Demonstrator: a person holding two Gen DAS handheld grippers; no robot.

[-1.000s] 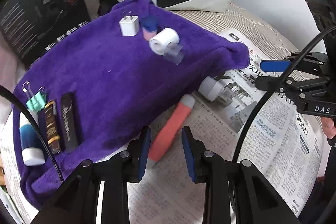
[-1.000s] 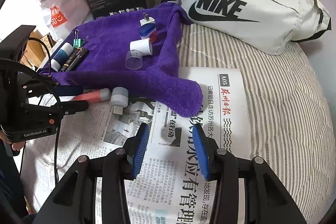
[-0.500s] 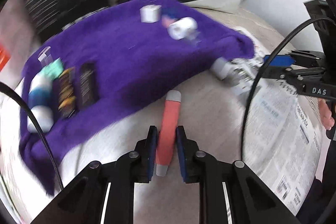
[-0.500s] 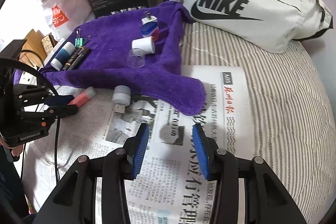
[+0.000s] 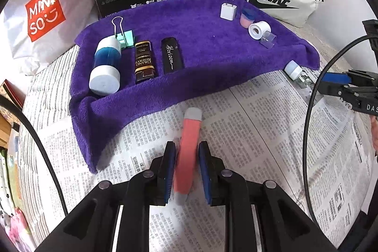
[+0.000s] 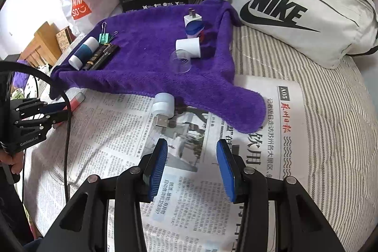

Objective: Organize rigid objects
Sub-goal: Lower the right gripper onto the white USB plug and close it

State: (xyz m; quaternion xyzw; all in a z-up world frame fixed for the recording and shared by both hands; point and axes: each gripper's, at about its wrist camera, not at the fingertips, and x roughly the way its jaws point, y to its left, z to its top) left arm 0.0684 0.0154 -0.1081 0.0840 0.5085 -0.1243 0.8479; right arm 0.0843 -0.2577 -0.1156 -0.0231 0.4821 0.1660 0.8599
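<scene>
Clamping the coral stick [image 5: 189, 152] between blue pads [image 5: 168, 169], left gripper [image 5: 186, 169] held it low over the newspaper [image 5: 271, 134], grey cap end pointed toward the purple towel [image 5: 200, 58]. Seen from the right wrist as a dark frame at the left edge, stick tip [image 6: 76, 98] poking out by the towel hem. Right gripper [image 6: 192, 169] stood with jaws wide apart, nothing between them, above the newspaper, near the white USB plug [image 6: 163, 108] lying just beside the towel edge. Lined up on the towel: blue-and-white cylinder [image 5: 105, 67], gold-lettered black case [image 5: 144, 61], black Horizon case [image 5: 172, 56], green binder clip [image 5: 125, 38].
</scene>
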